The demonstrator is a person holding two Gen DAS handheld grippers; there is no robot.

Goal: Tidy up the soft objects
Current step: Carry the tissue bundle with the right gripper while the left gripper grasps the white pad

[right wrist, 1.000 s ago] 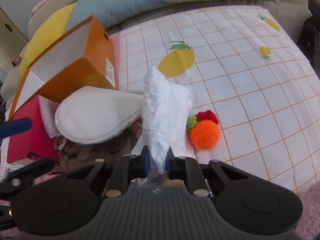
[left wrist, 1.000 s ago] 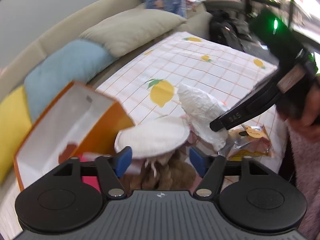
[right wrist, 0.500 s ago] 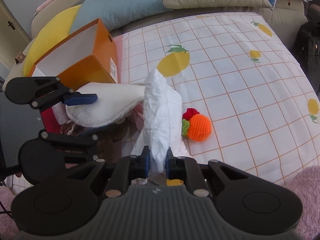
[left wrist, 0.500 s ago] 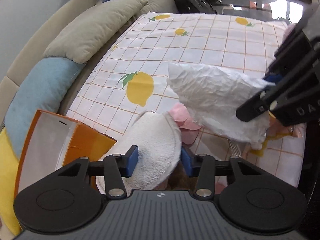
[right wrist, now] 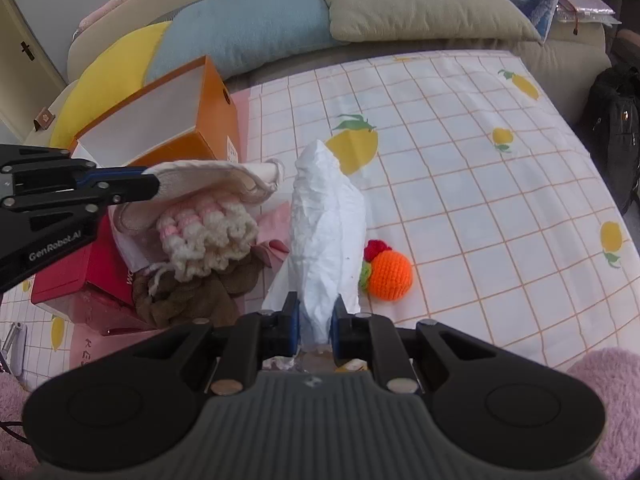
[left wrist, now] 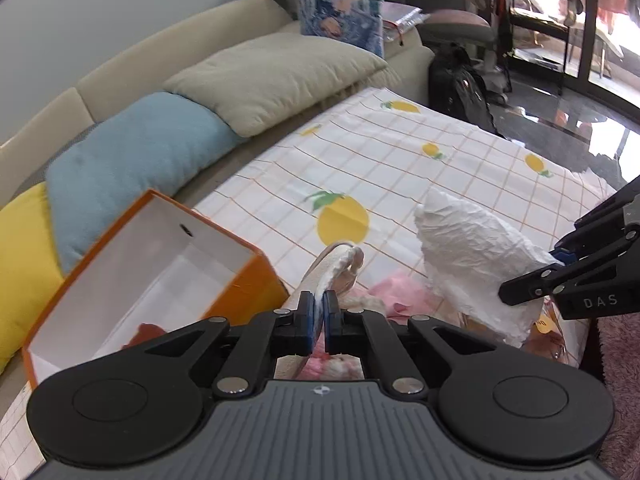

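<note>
My left gripper (left wrist: 319, 322) is shut on a flat white fluffy pad (left wrist: 334, 270) and holds it lifted beside the open orange box (left wrist: 152, 268). The pad also shows in the right wrist view (right wrist: 208, 180), with the left gripper (right wrist: 148, 184) clamped on its edge. My right gripper (right wrist: 314, 326) is shut on a crumpled white paper wad (right wrist: 326, 232), held upright above the sheet; it also shows in the left wrist view (left wrist: 472, 256). Under the pad lie a pink-and-cream crocheted piece (right wrist: 208, 236), a brown cloth (right wrist: 188, 300) and a pink cloth (right wrist: 276, 228).
A crocheted orange fruit (right wrist: 388, 274) lies on the lemon-print sheet (right wrist: 460, 152). A red box (right wrist: 76, 276) sits under the orange box (right wrist: 180, 120). Yellow (right wrist: 108, 80), blue (right wrist: 248, 28) and beige (right wrist: 420, 4) pillows line the sofa back. A black bag (left wrist: 460, 92) stands past the bed.
My left gripper closed on the white pad's edge and lifted it, uncovering the crocheted piece. The right gripper kept hold of the paper wad, roughly in place.
</note>
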